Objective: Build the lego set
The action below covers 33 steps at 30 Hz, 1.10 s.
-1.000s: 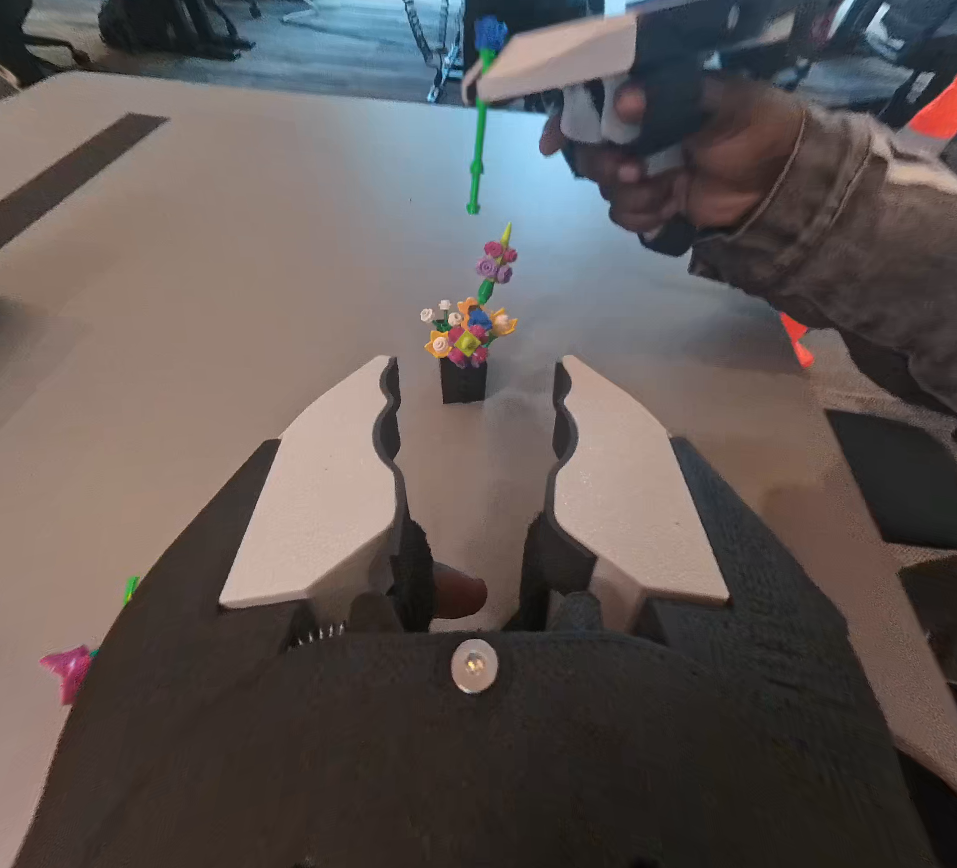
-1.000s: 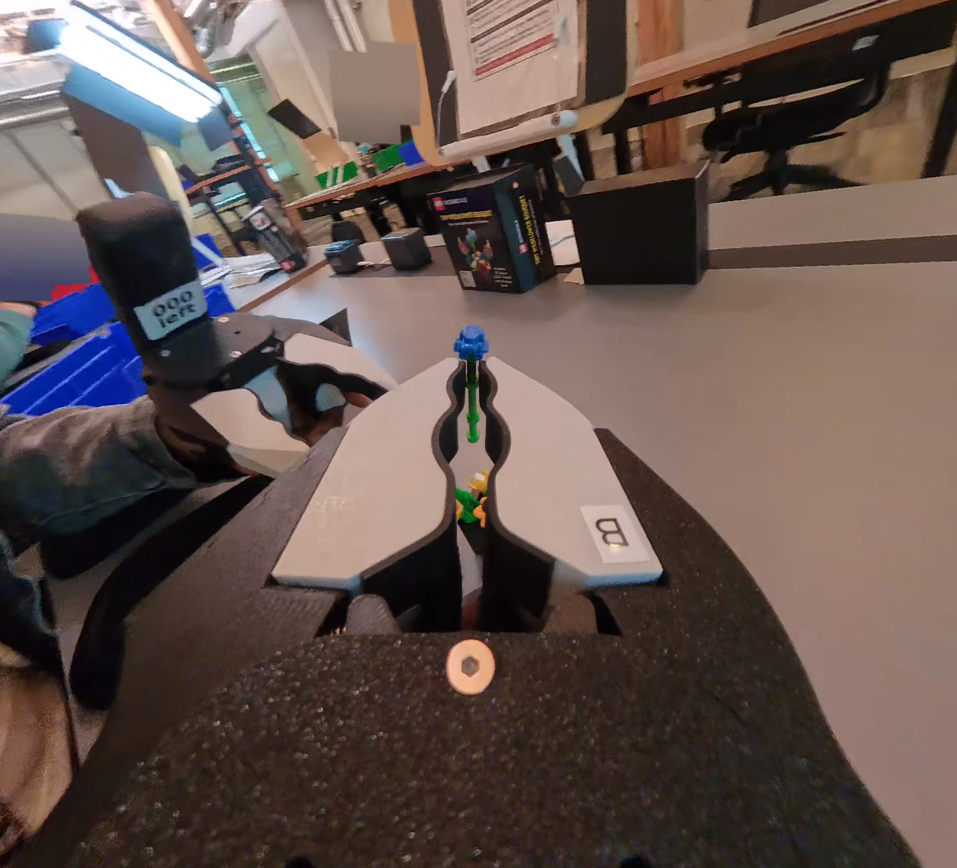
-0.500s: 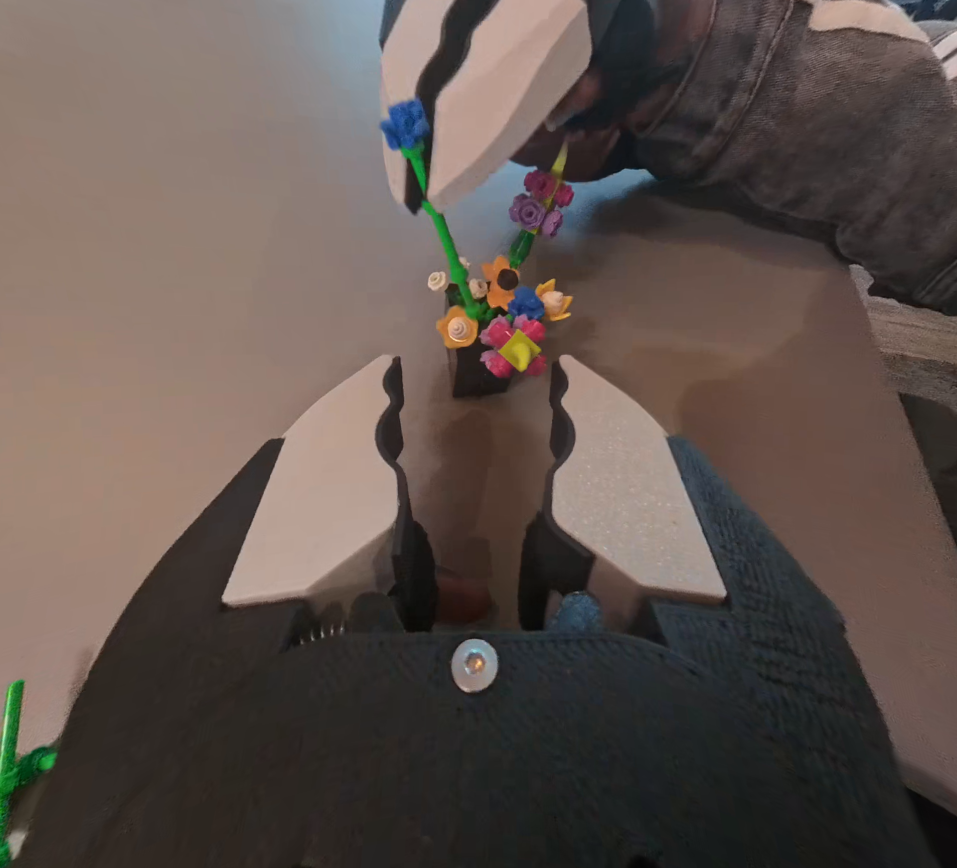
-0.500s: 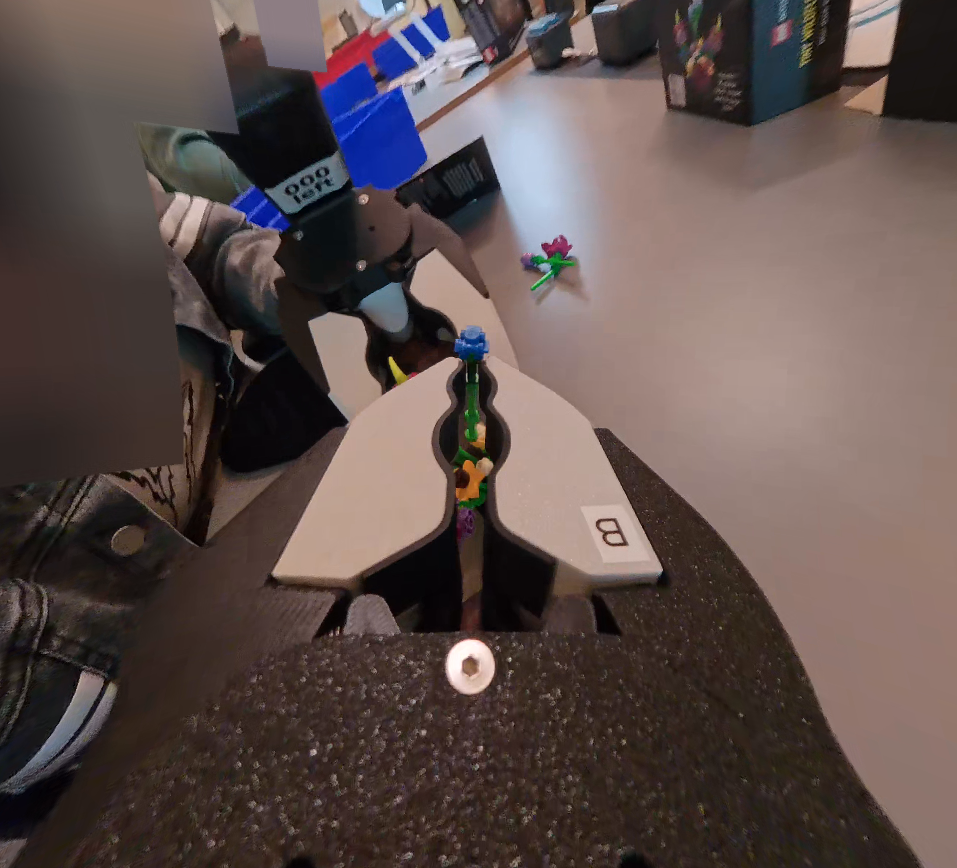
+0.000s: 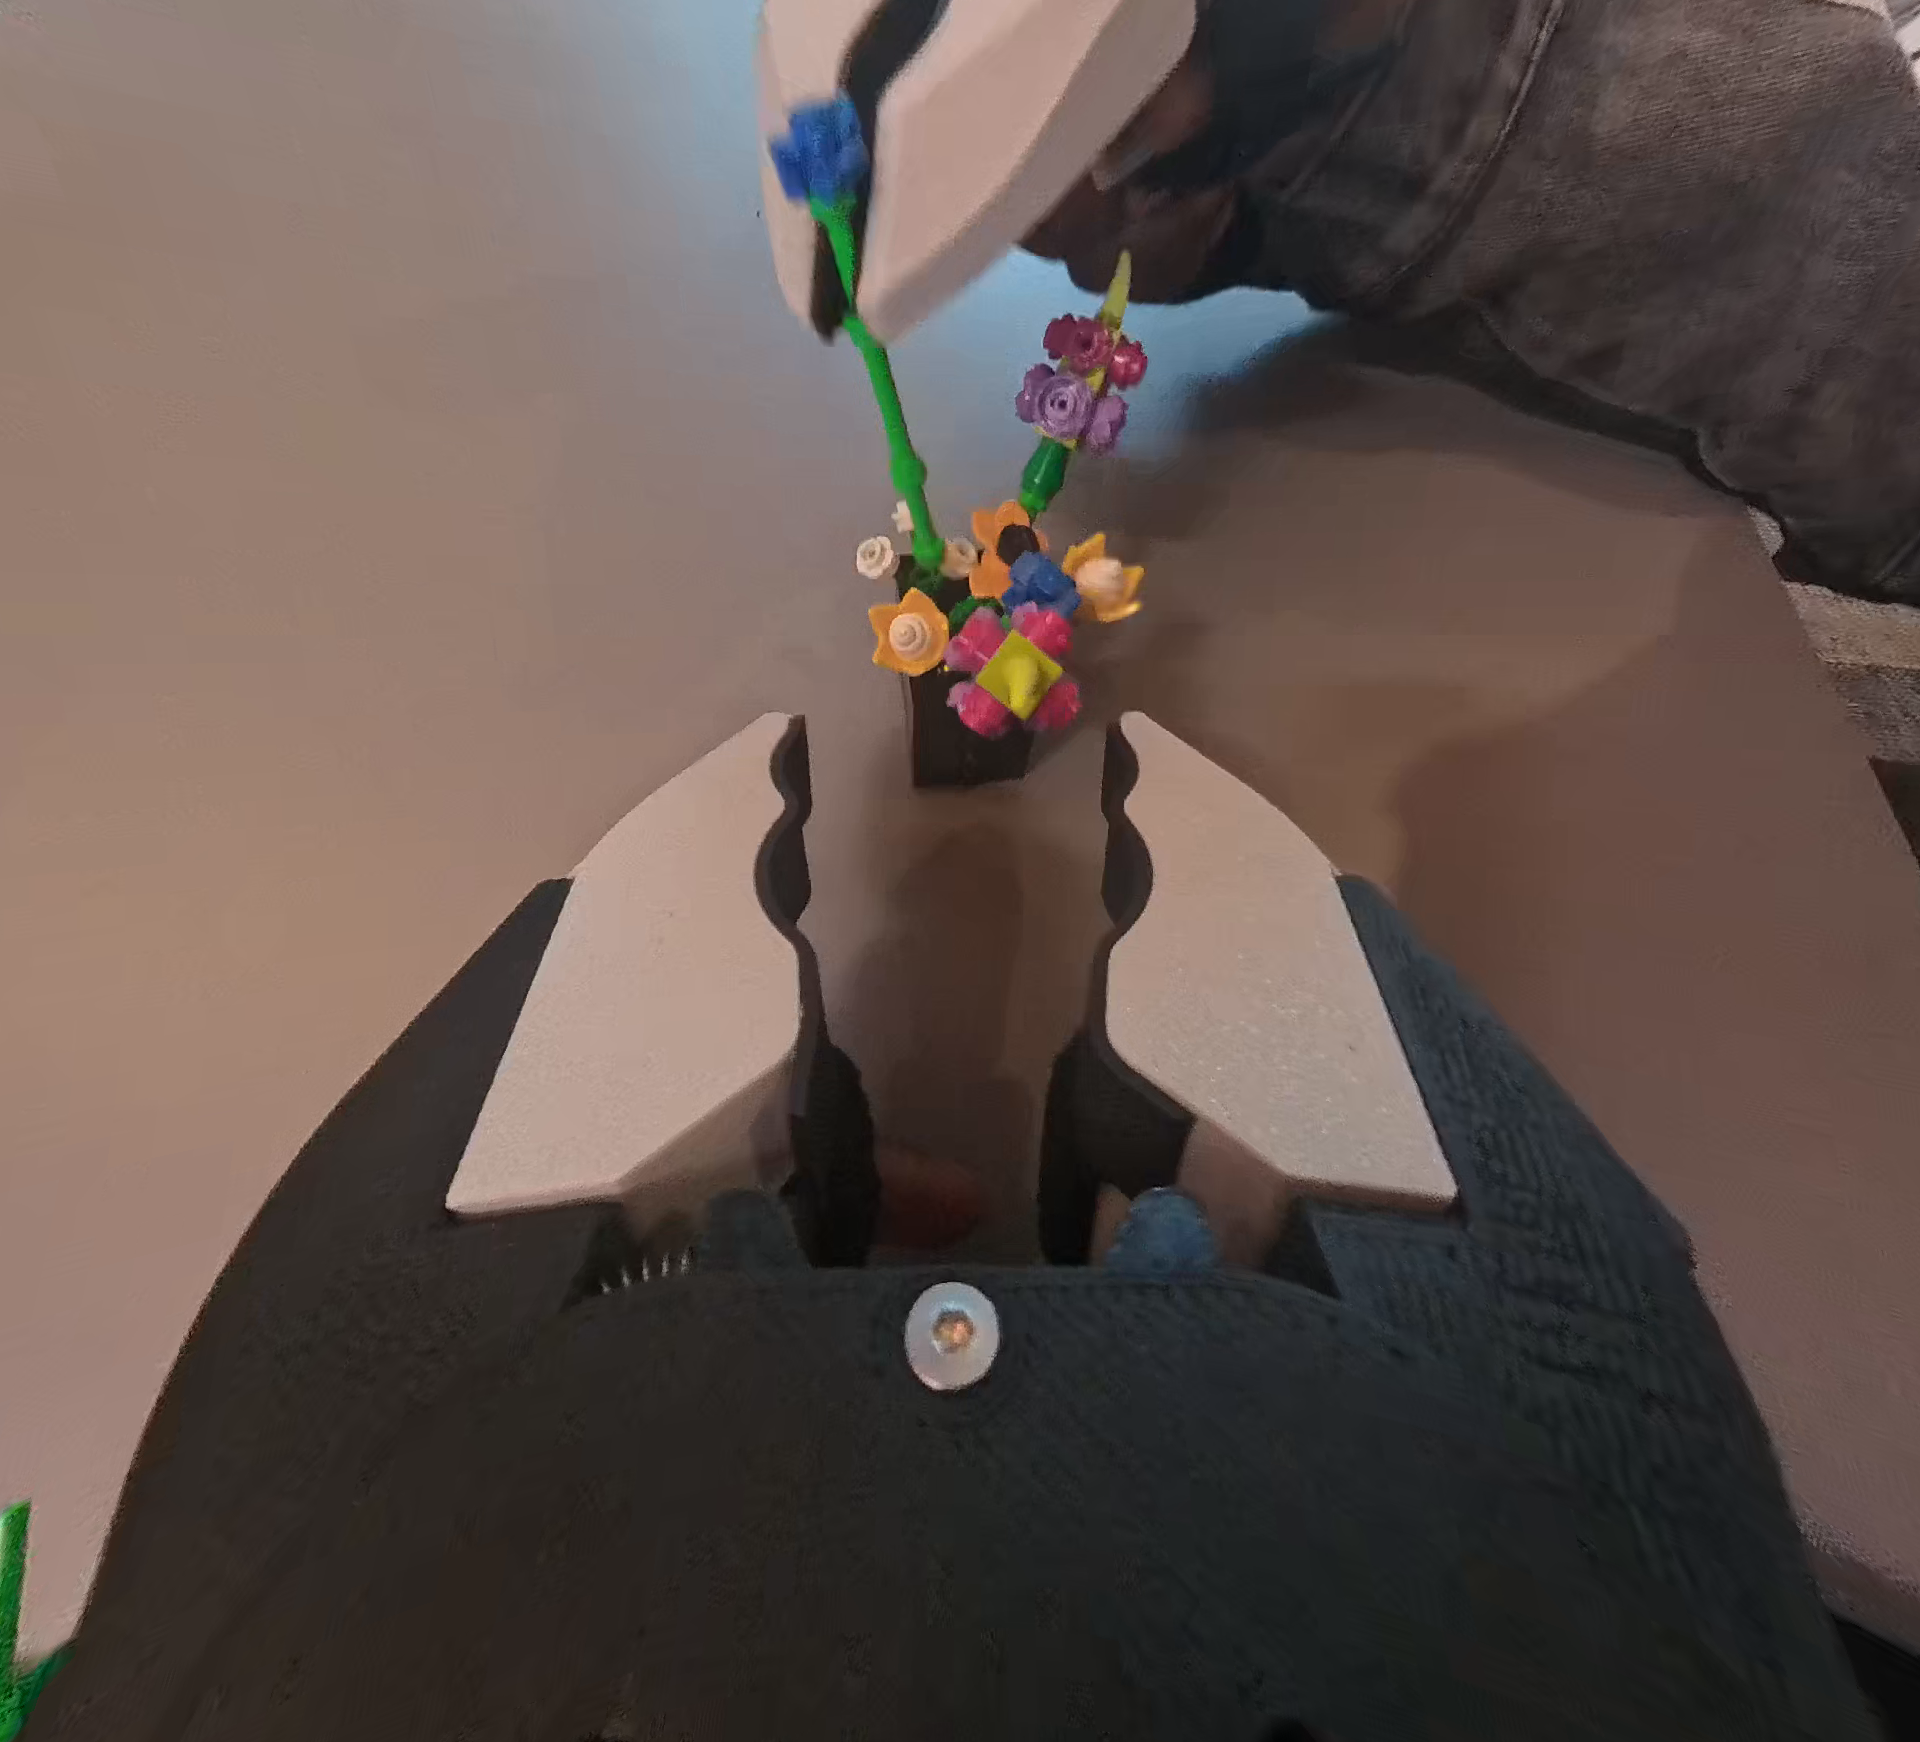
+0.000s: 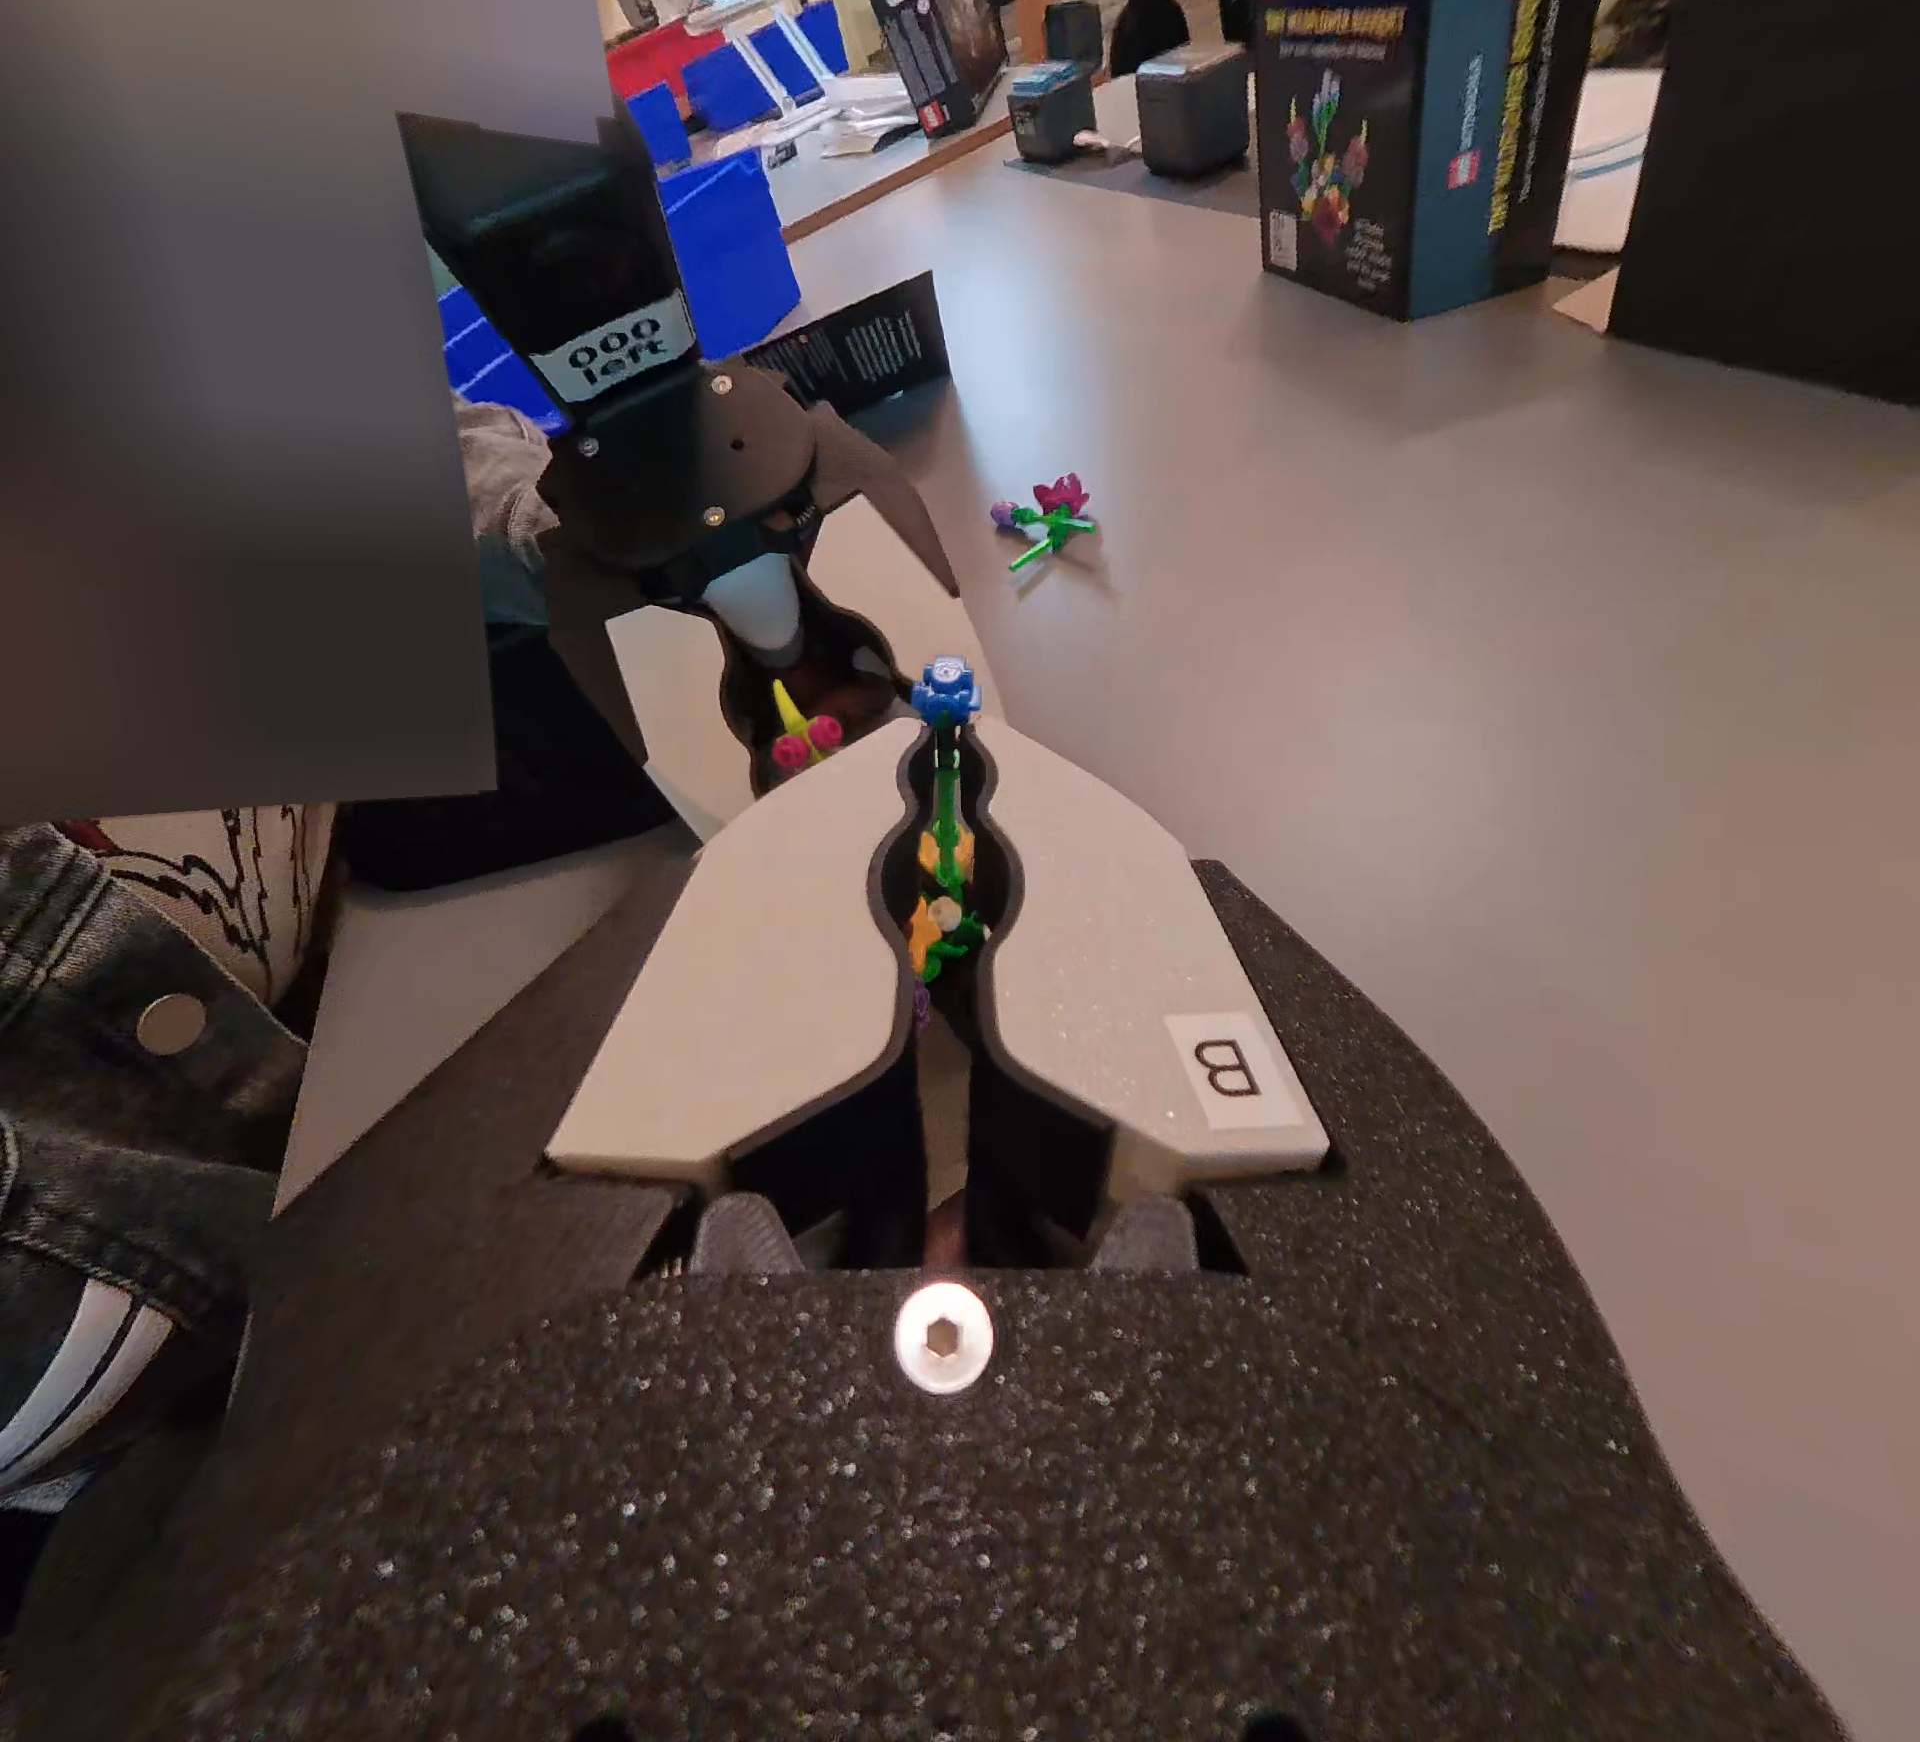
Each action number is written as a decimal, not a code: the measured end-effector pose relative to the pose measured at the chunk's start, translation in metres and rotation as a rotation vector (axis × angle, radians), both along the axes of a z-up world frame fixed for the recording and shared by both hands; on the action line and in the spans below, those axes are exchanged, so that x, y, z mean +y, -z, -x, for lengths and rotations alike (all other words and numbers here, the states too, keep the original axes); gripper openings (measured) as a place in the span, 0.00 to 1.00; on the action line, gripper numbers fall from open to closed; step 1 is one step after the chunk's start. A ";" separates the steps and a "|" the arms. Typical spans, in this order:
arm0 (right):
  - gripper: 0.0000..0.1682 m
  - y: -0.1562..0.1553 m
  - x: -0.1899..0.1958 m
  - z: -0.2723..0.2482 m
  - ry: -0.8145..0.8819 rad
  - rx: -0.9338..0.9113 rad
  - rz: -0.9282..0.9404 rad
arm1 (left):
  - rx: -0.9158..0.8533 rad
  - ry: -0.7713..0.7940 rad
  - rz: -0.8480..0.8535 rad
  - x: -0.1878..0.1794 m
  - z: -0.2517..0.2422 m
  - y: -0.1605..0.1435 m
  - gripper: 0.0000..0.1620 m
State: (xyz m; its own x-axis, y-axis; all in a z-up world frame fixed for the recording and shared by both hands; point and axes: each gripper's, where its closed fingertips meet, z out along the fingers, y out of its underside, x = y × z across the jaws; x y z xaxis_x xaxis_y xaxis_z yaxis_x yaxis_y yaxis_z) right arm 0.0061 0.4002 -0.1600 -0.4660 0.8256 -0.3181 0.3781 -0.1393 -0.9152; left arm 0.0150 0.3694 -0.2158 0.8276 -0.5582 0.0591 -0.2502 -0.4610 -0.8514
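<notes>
A small black vase (image 5: 961,747) holds a lego bouquet (image 5: 1003,612) of orange, pink, blue and white flowers, with a taller purple and pink stem (image 5: 1075,393). My right gripper (image 6: 945,736) is shut on a blue flower with a long green stem (image 6: 945,695). In the left wrist view the right gripper (image 5: 847,310) comes down from above, and the stem's (image 5: 888,414) lower end reaches the bouquet's back left. My left gripper (image 5: 956,736) is open and empty, its tips just short of the vase. It also shows in the right wrist view (image 6: 810,653), beyond the bouquet.
A loose pink and purple flower piece (image 6: 1049,513) lies on the grey table (image 6: 1455,653). A dark lego box (image 6: 1392,113) and a black block (image 6: 1787,175) stand at the far right. Blue bins (image 6: 717,238) sit at the back left. A green piece (image 5: 16,1609) shows at the lower left edge. My hands' fingertips stand some 7 centimetres from each other. From either gripper's tips it is about 30 centimetres to the black block (image 6: 1787,175).
My right gripper has swung down from high above the table and brought the blue flower's stem to the bouquet. My left gripper has moved in closer to the vase and stayed open.
</notes>
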 end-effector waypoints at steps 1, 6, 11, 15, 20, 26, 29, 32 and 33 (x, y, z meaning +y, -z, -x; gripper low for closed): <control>0.02 0.004 -0.001 0.000 -0.008 -0.017 -0.006 | 0.003 0.000 -0.005 0.003 -0.001 0.000 0.34; 0.02 0.017 -0.005 -0.001 -0.025 -0.052 -0.056 | 0.049 0.016 0.032 0.009 -0.006 0.008 0.32; 0.02 0.021 -0.009 -0.002 -0.053 -0.054 -0.084 | 0.028 0.027 0.037 0.009 -0.006 0.008 0.16; 0.02 0.021 -0.008 -0.003 -0.045 -0.061 -0.114 | 0.026 0.027 0.038 0.009 -0.006 0.008 0.16; 0.02 0.023 -0.009 -0.003 -0.025 -0.090 -0.217 | 0.045 0.036 0.026 0.008 -0.008 0.008 0.16; 0.03 0.023 -0.014 -0.007 -0.051 -0.123 -0.225 | 0.061 0.046 0.017 0.007 -0.009 0.008 0.16; 0.03 0.025 -0.016 -0.009 -0.065 -0.141 -0.192 | 0.067 0.044 0.016 0.007 -0.009 0.008 0.16; 0.03 0.035 -0.011 -0.010 -0.046 -0.192 -0.245 | 0.084 0.044 0.013 0.007 -0.009 0.009 0.16; 0.03 0.038 -0.008 -0.010 -0.031 -0.207 -0.265 | 0.107 0.047 0.019 0.006 -0.008 0.012 0.16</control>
